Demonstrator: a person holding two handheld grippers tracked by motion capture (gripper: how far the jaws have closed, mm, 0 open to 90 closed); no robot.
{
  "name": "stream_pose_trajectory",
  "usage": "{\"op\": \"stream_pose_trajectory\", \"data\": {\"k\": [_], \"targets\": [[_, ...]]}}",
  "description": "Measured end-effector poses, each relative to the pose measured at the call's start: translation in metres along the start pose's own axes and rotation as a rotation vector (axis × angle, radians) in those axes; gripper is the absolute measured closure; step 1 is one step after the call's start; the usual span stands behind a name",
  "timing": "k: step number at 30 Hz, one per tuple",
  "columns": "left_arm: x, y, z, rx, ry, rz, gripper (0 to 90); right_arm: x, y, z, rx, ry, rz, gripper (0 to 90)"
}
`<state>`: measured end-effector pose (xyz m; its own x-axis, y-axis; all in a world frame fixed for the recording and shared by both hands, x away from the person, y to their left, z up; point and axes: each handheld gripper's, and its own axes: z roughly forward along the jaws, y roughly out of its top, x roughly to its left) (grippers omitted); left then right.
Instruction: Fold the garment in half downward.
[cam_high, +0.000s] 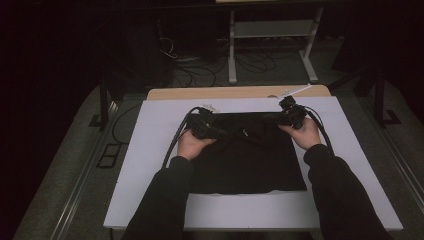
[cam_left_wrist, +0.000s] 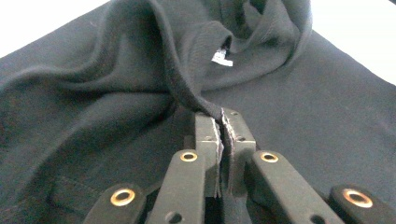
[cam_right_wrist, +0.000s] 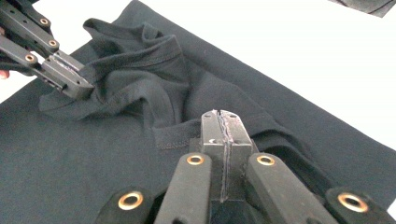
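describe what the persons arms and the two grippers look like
Both arms wear dark long sleeves. The left gripper and right gripper are black, with flat paired jaws on linkage bars dotted with brass-ringed rivets. A thick black cable trails from each.

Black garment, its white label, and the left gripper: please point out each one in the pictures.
black garment (cam_high: 250, 165), high view, on its flat lower part.
white label (cam_left_wrist: 222, 58), left gripper view, inside the neck opening.
left gripper (cam_right_wrist: 86, 84), right gripper view, at its tips clamping the cloth.
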<state>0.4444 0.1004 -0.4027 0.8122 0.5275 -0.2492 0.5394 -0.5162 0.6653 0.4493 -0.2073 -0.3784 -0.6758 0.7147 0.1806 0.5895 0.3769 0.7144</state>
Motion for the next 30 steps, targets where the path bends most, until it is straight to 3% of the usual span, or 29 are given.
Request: {"op": "stream_pose_trajectory", "data": {"k": [8,15,23,30], "targets": [[-0.008,0.004,-0.029,-0.072,0.018,-0.024,85.3,0.008,0.003,-0.037,-0.029,-0.061,-0.029,88.5],[-0.020,-0.003,-0.049,-0.141,-0.014,-0.022,85.3,0.019,-0.009,-0.056,-0.061,-0.073,-0.048,88.5],[-0.031,-0.033,-0.055,-0.225,-0.051,-0.034,85.3,0.033,-0.030,-0.061,-0.070,-0.050,-0.050,88.5],[-0.038,-0.063,-0.055,-0.273,-0.049,-0.051,85.3,0.046,-0.047,-0.059,-0.062,-0.026,-0.062,88.5]]}}
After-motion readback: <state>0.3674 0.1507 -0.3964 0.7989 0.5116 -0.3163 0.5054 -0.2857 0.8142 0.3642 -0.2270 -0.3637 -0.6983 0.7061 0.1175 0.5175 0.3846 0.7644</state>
